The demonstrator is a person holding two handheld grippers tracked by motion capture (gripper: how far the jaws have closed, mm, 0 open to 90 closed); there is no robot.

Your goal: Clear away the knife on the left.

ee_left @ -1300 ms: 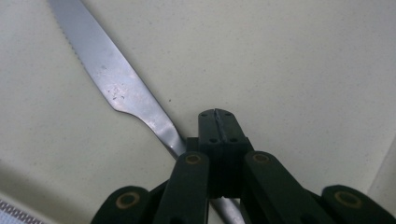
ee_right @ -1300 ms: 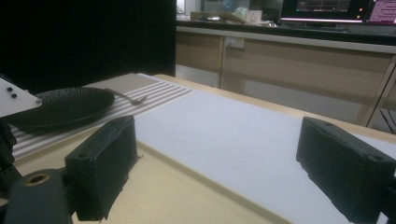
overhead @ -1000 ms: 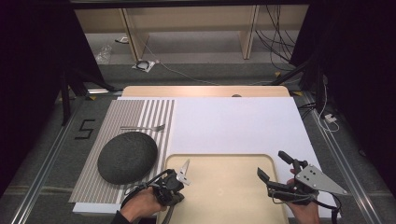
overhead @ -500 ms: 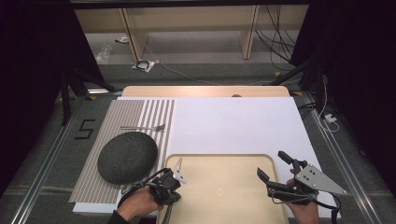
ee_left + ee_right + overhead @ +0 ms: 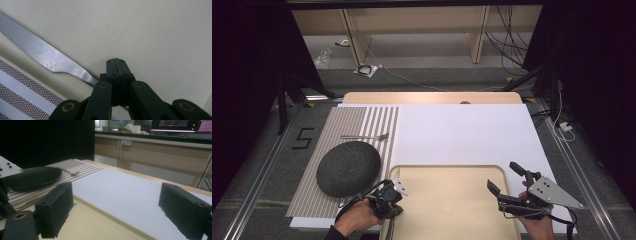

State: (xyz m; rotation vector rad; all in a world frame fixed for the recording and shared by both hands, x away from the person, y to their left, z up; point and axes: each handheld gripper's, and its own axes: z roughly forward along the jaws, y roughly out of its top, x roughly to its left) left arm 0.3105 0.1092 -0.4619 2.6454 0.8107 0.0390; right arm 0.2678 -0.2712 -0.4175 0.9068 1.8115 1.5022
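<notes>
A table knife [image 5: 37,51] with a serrated blade lies along the left rim of the cream tray [image 5: 447,200]. Its neck runs in under my left gripper [image 5: 117,65], whose jaws are shut pad to pad with nothing between the tips. In the high view a hand holds the left gripper [image 5: 389,202] at the tray's left near corner. At the tray's right rim my right gripper [image 5: 505,178] stands open, level and pointing away over the tray. The right gripper view shows nothing between the right gripper's [image 5: 119,211] pads.
A dark round dish [image 5: 348,168] lies upside down on the striped placemat [image 5: 362,120], close beside the left hand. A fork [image 5: 364,136] lies farther back on the placemat. A white mat [image 5: 462,135] covers the table behind the tray.
The left hand and its gripper have drifted slightly left and toward the near edge. The right gripper has kept still.
</notes>
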